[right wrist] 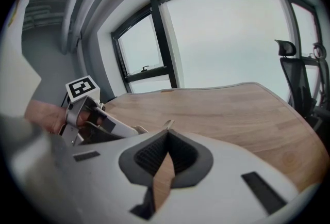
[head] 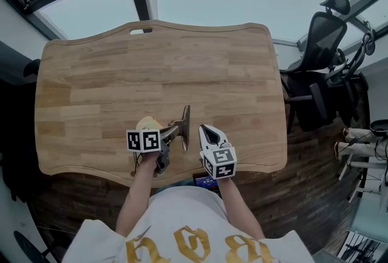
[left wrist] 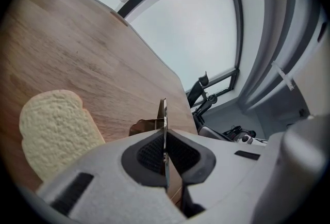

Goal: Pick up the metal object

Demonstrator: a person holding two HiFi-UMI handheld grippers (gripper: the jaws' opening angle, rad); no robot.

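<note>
The left gripper point(left wrist: 165, 152) has its jaws pressed on the metal object point(left wrist: 164, 132), a thin, flat, shiny plate that is seen on its edge and stands upright. It is over the near part of the wooden table point(head: 151, 68), just beside a slice of bread point(left wrist: 56, 130). The right gripper point(right wrist: 166, 158) is near to it, with its jaws almost together and nothing between them.

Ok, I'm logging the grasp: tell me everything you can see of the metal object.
The metal object is a thin, flat, shiny grey piece, seen edge-on. It stands on edge, clamped between the left gripper's fingers, above the wooden table's near part, close to a slice of bread. Whether it touches the table cannot be told.
</note>
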